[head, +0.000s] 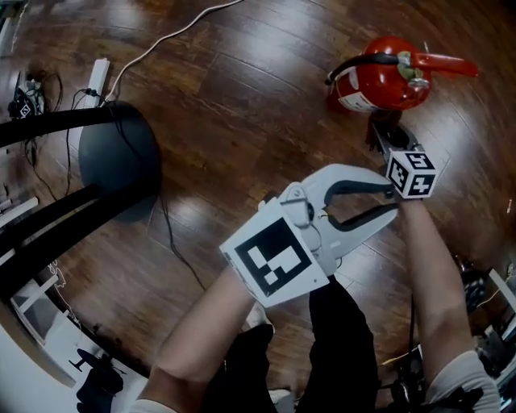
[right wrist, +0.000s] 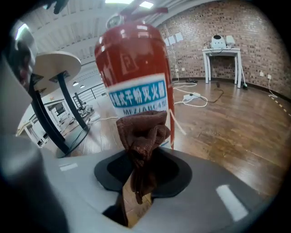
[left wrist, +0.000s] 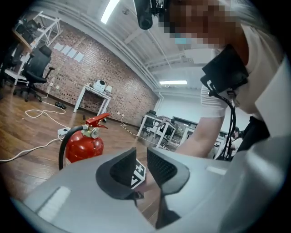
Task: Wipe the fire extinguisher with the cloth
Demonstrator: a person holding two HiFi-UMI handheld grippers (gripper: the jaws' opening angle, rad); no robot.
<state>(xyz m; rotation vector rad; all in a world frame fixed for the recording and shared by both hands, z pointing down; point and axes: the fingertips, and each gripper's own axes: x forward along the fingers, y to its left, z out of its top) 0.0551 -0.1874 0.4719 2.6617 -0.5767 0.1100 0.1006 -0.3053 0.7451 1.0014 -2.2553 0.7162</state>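
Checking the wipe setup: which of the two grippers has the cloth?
The right gripper: its jaws shut on the brown cloth by the fire extinguisher. The left gripper has jaws apart, empty.

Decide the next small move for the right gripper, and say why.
Probably ease the right gripper forward until the cloth presses on the extinguisher, then start wiping. Its jaws are shut on the cloth, which sits just in front of the red body; I cannot tell whether it touches. The left gripper is open and empty.

Dim head view with glare patches on the wooden floor (head: pixel 242 97); bright ceiling strip lights (left wrist: pixel 109 11), fisheye-dark corners
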